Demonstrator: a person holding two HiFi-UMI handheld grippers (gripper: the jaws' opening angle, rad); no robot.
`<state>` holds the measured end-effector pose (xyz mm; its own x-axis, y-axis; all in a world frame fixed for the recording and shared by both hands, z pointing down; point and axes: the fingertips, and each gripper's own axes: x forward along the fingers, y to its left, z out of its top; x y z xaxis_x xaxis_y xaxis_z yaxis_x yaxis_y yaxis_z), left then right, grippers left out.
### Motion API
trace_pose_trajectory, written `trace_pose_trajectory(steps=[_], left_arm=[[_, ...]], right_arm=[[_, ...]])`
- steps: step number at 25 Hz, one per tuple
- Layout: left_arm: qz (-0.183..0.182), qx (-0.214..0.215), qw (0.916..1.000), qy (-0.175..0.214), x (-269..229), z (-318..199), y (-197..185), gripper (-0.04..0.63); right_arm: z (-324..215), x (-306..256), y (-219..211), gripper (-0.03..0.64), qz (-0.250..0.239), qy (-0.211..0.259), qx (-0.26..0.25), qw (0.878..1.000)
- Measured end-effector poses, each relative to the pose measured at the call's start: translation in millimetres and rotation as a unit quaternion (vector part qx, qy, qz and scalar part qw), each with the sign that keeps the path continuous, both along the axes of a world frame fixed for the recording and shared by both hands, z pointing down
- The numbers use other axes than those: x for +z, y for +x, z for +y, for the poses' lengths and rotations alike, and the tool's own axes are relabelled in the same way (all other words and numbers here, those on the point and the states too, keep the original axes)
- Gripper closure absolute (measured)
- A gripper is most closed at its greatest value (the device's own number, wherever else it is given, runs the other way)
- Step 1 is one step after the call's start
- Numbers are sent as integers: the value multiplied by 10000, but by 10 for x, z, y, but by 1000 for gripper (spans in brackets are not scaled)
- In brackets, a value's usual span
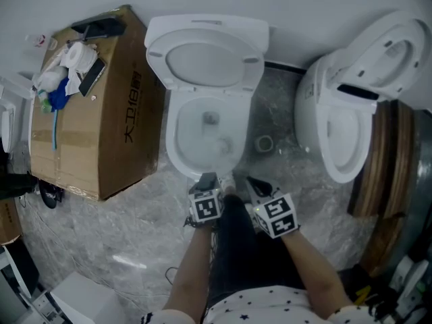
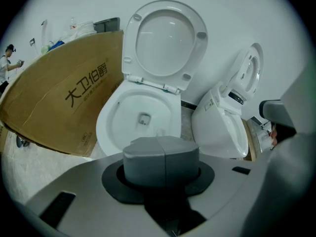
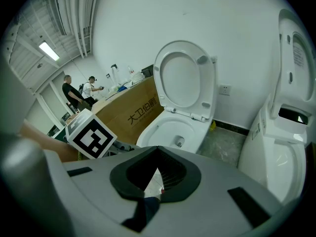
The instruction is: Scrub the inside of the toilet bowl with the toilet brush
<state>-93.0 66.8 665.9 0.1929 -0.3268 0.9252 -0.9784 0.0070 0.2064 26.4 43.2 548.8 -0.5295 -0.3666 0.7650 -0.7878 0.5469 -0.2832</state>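
White porcelain toilet bowl (image 1: 177, 137) stands open with its lid (image 1: 206, 59) raised. Its long axis runs 12 to 6 o'clock in the head view, front rim toward the person. Both grippers hang at that front rim, so the bowl lies at 12 o'clock from each. Of the two, the left gripper (image 1: 207, 179) sits right at the rim's front edge and is judged the nearer. The right gripper (image 1: 251, 182) is just beside it at 3 o'clock, slightly off the rim.

Jaws of the left gripper are pressed together, seam closed, with nothing between them. Jaws of the right gripper stand apart with a gap that shows cloth below, and nothing is held.

No toilet brush is identified in any view, and neither gripper carries one. At 9 o'clock of the bowl lies a cardboard box (image 1: 101, 147) with clutter on top, and at 3 o'clock a second toilet (image 1: 337, 140).

Judgement: scrubbing has not begun, and the brush must be found and gripped first
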Motion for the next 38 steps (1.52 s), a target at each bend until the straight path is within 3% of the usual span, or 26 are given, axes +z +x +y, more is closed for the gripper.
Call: trace_pose_trajectory(steps=[38], left_arm=[[112,493,9984,268,112,-1133,83,439]], right_arm=[[-238,285,14,611,-5,-287,168,9994]])
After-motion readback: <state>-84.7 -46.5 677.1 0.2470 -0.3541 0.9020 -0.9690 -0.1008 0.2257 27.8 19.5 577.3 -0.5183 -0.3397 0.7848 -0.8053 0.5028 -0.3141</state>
